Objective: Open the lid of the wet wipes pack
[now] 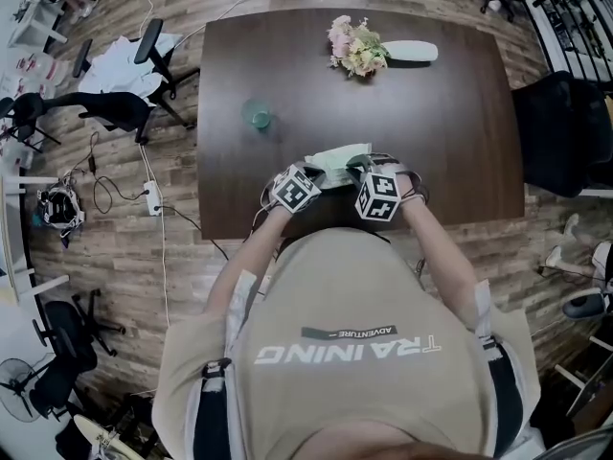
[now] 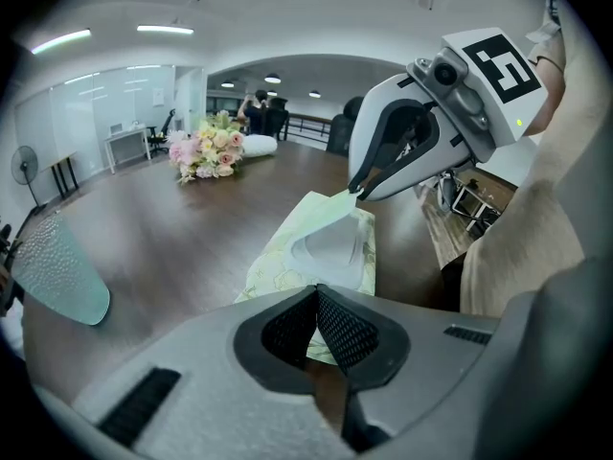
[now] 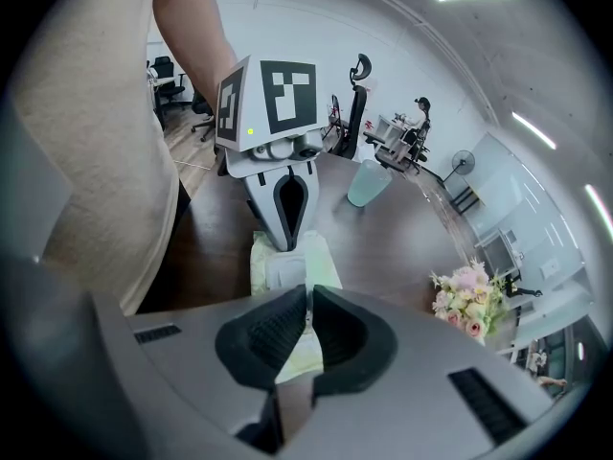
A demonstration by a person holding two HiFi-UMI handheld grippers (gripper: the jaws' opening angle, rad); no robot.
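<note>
The wet wipes pack (image 1: 337, 164) lies at the near edge of the table (image 1: 450, 132), between both grippers. The left gripper (image 2: 316, 293) has its jaws closed on the pack's left end. The right gripper (image 3: 308, 297) pinches the thin right edge. The white lid (image 2: 330, 244) faces up between them.

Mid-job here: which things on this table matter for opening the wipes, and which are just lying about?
In the job: wipes pack, its lid, left gripper, right gripper.
Lying about: flowers, green glass.
</note>
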